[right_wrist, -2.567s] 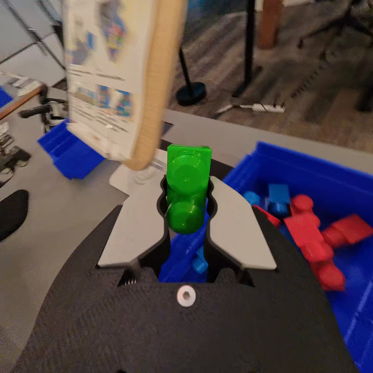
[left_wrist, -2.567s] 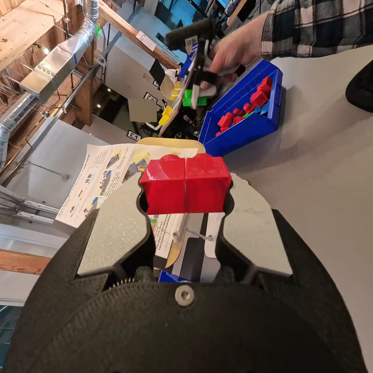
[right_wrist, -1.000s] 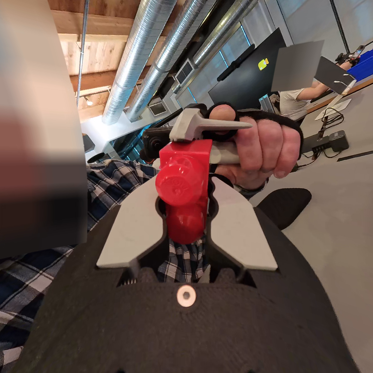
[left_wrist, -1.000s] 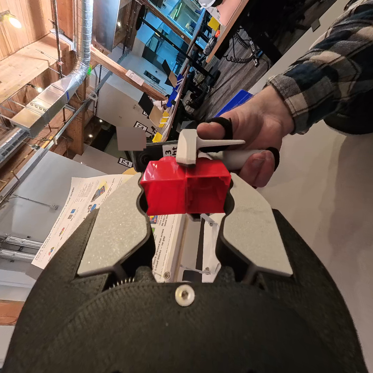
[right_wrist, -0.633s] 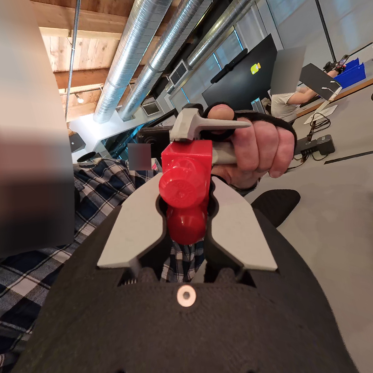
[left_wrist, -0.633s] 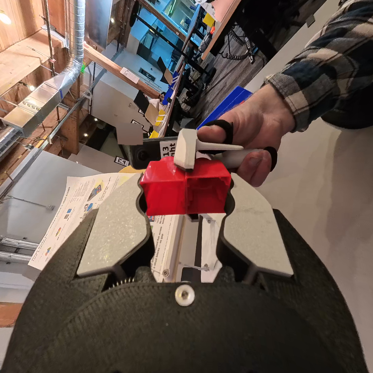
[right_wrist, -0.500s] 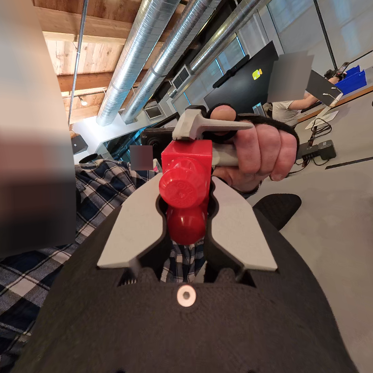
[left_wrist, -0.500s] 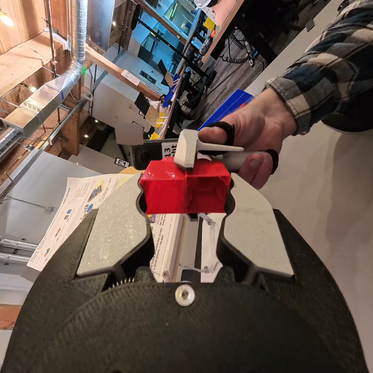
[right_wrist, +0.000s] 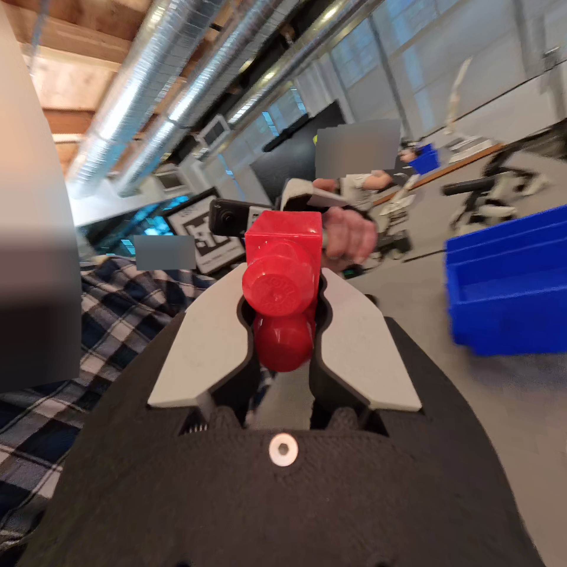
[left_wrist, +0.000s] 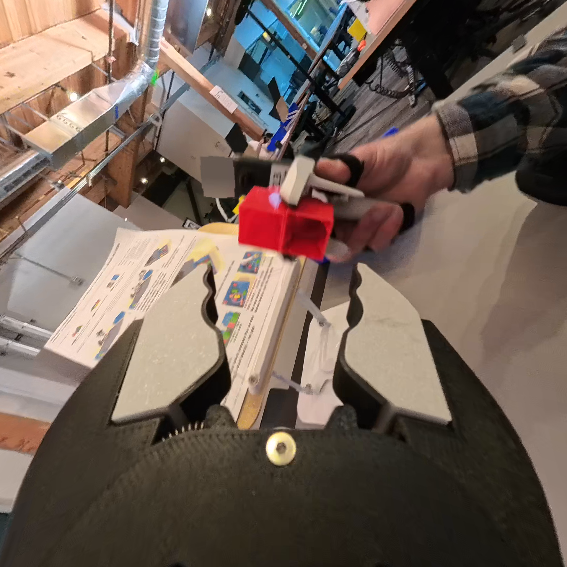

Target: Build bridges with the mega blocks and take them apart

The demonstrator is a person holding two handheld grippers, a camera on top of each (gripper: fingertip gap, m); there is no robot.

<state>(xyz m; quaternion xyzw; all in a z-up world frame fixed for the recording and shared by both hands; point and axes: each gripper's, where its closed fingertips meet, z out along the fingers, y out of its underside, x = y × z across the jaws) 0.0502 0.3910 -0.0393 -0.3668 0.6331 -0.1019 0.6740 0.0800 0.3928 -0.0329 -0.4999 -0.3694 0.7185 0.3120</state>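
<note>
— Left wrist view first: what is seen nearest?

— The left gripper is seen spread wide with nothing between its pads. Beyond it, an instruction sheet is propped on a stand, and farther off one red block is carried by the right gripper, worked by a hand in a plaid sleeve.

— And in the right wrist view?

— The right gripper is clenched on that red block, both pads pressed to its sides. One blue bin is seen on the grey table behind.

— Progress?

— No bridge is visible; building is judged barely begun, or dismantling nearly finished. Counted: one block, one bin, one sheet.
</note>
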